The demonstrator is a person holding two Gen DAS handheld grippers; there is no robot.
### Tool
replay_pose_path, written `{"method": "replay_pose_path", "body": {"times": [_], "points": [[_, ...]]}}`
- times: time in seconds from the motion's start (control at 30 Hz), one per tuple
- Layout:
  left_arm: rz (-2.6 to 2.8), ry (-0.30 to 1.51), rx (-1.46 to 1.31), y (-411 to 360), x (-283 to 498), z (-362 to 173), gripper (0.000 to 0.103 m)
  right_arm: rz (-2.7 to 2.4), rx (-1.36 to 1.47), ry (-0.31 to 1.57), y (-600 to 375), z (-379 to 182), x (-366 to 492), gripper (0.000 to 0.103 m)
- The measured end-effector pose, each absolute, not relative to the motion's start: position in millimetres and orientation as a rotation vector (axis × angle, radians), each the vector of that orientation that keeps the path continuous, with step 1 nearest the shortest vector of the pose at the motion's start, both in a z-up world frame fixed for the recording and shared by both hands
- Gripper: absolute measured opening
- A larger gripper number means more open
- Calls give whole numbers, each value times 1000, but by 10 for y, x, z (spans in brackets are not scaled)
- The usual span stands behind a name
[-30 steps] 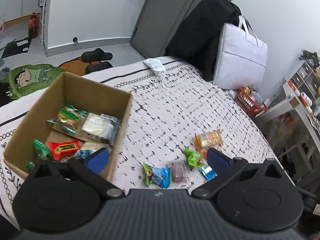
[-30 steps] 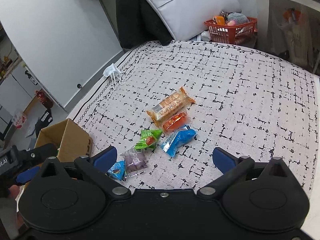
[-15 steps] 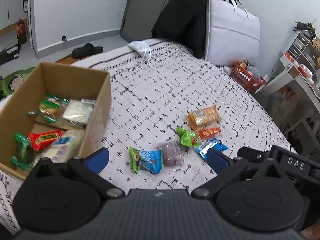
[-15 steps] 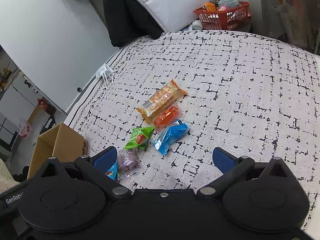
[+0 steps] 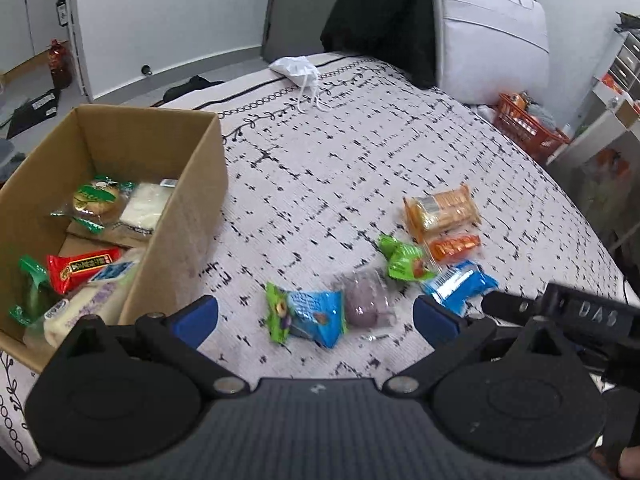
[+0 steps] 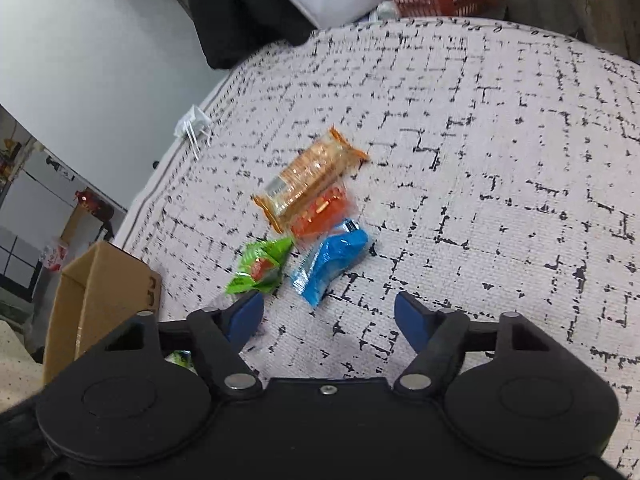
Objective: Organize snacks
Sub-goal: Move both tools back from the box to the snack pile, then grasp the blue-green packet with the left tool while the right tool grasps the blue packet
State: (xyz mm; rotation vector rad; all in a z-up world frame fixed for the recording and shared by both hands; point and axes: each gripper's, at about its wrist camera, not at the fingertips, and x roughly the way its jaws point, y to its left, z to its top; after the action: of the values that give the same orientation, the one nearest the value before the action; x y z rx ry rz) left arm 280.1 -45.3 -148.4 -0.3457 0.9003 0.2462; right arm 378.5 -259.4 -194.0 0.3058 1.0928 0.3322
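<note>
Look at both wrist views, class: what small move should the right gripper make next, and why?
Probably ease the right gripper forward and down over the blue packet. Its jaws are closing with nothing between them, and that packet lies loose on the bedspread just ahead, not yet in the cardboard box.

Snack packets (image 5: 400,264) loose on the bed (image 5: 340,160), right of the box (image 5: 192,208).

both tools have sunk toward the loose snacks, and the right tool (image 6: 329,316) is closing on nothing
</note>
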Motion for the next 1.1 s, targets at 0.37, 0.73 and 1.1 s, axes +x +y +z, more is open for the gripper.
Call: {"method": "replay_pose_path", "body": {"times": [0.37, 0.73, 1.1], "points": [[275, 848, -297, -520, 2870, -1481, 86, 351, 304, 1125, -2518, -2115, 3931, 54], [289, 928, -368, -425, 2952, -1788, 62, 319, 247, 1060, -2417, -2162, 4014, 49], [307, 967, -449, -277, 3004, -2034, 50, 302, 163, 1018, -2220, -2241, 4083, 51]]}}
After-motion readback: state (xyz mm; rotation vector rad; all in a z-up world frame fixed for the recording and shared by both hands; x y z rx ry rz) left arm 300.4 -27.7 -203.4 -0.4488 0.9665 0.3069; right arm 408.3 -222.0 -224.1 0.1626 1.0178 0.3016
